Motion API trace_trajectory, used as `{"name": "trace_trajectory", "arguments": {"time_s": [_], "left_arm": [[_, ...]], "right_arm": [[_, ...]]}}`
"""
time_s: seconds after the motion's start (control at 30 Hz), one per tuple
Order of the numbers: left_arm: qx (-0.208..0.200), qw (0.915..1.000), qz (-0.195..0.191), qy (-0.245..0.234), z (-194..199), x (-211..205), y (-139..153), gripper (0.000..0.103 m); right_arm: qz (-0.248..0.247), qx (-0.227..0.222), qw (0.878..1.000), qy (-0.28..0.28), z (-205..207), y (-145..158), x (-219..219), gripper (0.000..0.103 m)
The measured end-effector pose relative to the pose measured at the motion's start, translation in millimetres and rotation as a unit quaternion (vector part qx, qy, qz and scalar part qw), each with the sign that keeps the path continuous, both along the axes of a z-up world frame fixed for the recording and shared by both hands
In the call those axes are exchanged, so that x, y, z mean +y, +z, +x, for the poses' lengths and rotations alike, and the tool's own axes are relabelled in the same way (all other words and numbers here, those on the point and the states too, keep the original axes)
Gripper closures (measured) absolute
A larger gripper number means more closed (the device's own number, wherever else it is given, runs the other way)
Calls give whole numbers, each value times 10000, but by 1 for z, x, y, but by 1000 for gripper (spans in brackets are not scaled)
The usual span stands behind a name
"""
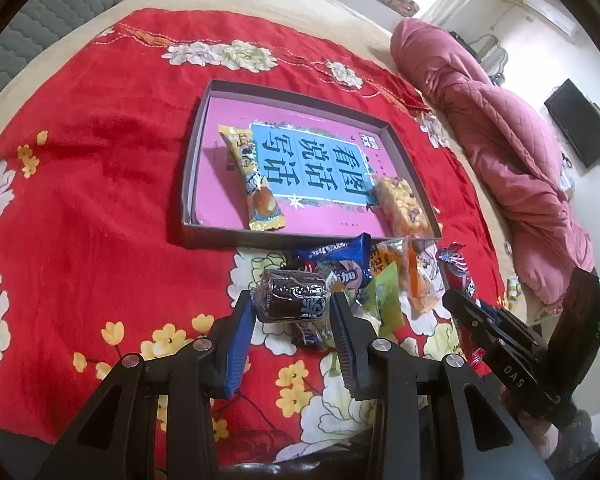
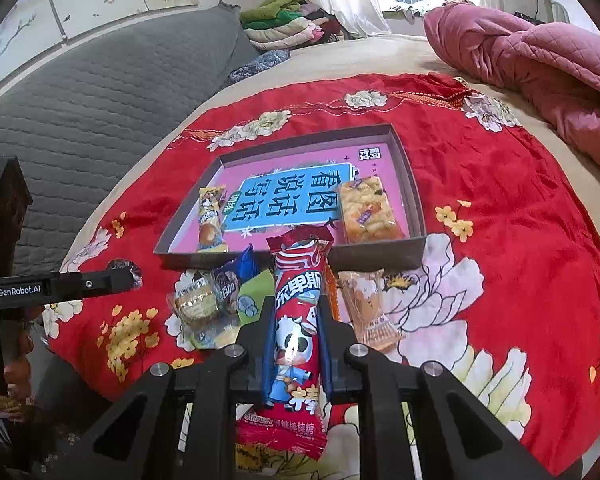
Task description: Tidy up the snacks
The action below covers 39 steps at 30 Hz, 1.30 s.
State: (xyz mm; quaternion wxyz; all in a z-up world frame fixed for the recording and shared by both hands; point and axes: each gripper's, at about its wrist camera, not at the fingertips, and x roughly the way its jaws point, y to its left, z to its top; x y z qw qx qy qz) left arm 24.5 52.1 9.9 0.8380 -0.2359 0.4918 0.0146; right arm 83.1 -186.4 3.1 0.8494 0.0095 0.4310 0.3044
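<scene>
**Helper:** How far are we with the snacks?

**Me:** Not very far, I think. Two snacks lie in the box (image 2: 414,184) on the bed: a long yellow snack pack (image 2: 211,220) on its left side and a bumpy puffed rice bar (image 2: 366,210) on its right side. They sit well apart, on a pink and blue book that lines the bottom.

**Helper:** And the rest?

**Me:** A small pile (image 1: 364,276) sits on the red flower blanket (image 1: 100,200), just beside the near wall of the box. I see a blue pack, a green one, and some orange ones in see-through wrap. All of those need to go in.

**Helper:** What are you holding?

**Me:** Both hands are full. My left gripper (image 1: 292,306) is clamped on a dark brown roll (image 1: 290,294) in shiny clear wrap. It is short and fat, and lies sideways between the blue pads, up above the pile. My right gripper (image 2: 296,344) is squeezed tight on a long red lollipop pack (image 2: 298,320) with a cartoon cow on it. The pack points at the box.

**Helper:** Is the roll a cake?

**Me:** Maybe. The wrapper shines too much for me to be sure.
</scene>
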Motion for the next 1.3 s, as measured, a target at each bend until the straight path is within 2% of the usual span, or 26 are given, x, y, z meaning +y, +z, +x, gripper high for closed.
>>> {"name": "trace_trajectory", "arguments": {"time_s": [0.63, 1.3], "left_arm": [[-196, 9997, 5, 111, 26, 6, -3, 64], [-333, 9988, 279, 202, 62, 9, -3, 64]], "right_arm": [[115, -146, 9998, 44, 22, 2, 24, 85], [200, -226, 9995, -104, 55, 3, 43, 85]]}}
